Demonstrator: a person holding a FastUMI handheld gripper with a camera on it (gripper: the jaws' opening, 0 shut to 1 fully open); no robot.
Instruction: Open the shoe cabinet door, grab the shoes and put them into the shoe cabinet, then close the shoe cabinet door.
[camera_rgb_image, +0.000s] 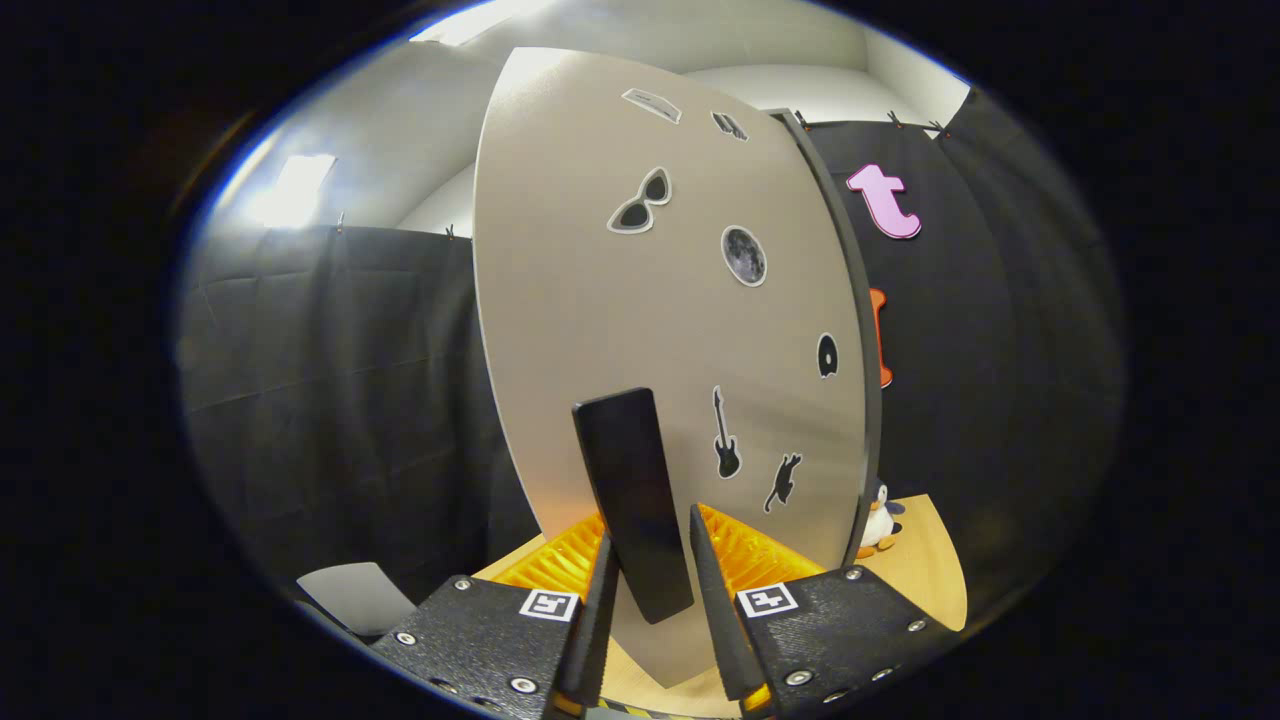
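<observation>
Gripper view: shoe cabinet door (640, 330), pale grey with stickers, fills frame centre, tilted. Black bar handle (632, 500) on its lower part sits between gripper (650, 570) fingers; jaws narrow, flanking handle, contact on both sides unclear. Toy penguin (878, 520) lower right, on wooden table (925, 570) beside door edge. Black cloth wall behind.

**No readable text on the door or fingers**

The cabinet door (640, 330) beyond the fingers carries only picture stickers: sunglasses (640, 203), a moon (744, 256), a guitar (726, 436), a cat (783, 481). Each finger (560, 600) bears a square black-and-white marker (767, 599), not lettering.
</observation>
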